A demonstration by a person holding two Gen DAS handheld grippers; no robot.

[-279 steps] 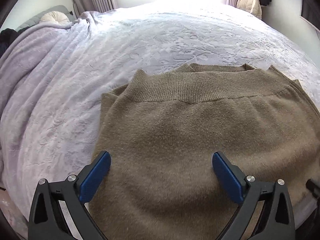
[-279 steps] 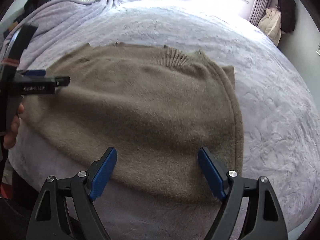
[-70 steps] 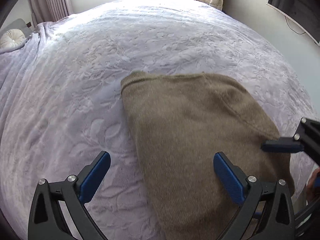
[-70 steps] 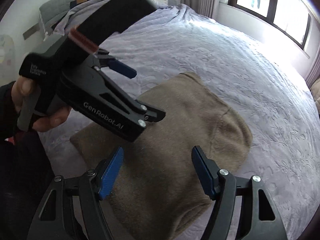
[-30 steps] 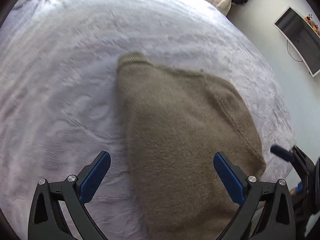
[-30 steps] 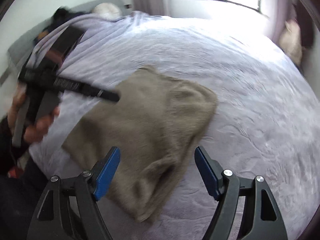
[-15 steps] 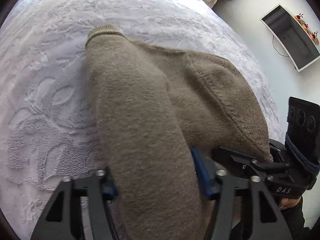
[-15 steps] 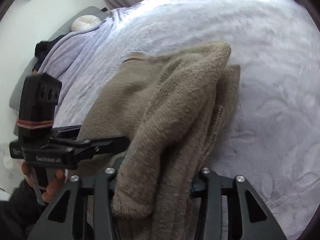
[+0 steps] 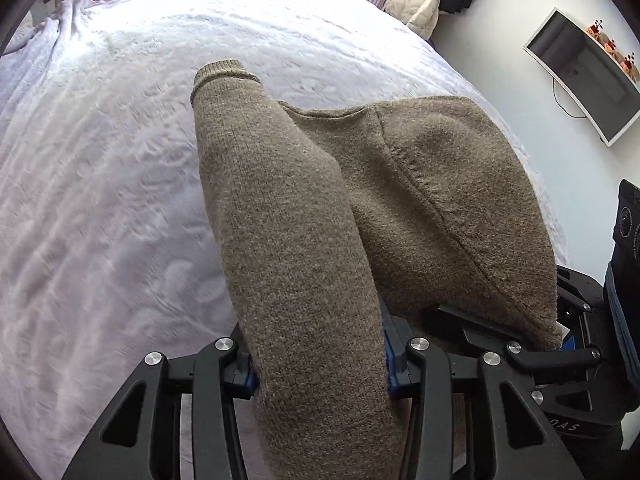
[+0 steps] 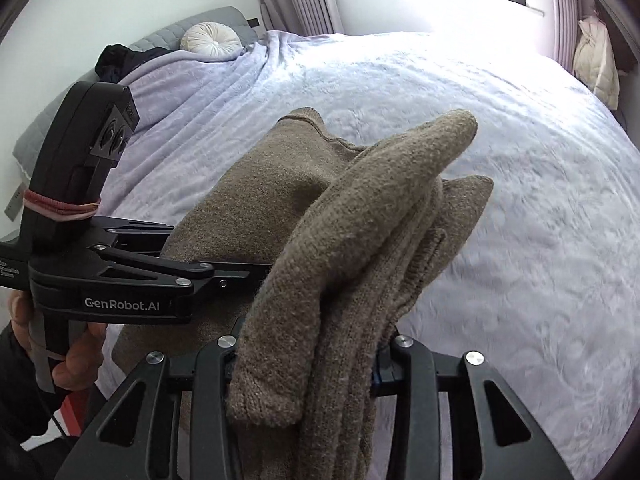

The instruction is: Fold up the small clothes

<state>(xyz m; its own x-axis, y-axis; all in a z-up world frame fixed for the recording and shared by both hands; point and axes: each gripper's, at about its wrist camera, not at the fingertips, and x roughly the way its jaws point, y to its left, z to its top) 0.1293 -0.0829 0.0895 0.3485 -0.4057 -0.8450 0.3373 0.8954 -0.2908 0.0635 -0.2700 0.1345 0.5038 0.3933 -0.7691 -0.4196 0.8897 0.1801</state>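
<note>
Item: brown knit sweater (image 9: 420,200), partly folded, far end resting on the lavender bedspread (image 9: 100,200), near edge raised. We grip it in both tongs: left gripper (image 9: 316,364) still tightening on one bunched fold, right gripper (image 10: 308,356) clamped on several layers. We judge it soft, limp, fairly light, non-slippery; best held at thick folded edges.

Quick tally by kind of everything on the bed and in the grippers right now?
Brown knitted sweater: 1
Handheld black grippers with blue pads, left and right, both clamped on it: 2
Round cream cushion: 1
Dark garment pile: 1
Total: 5
</note>
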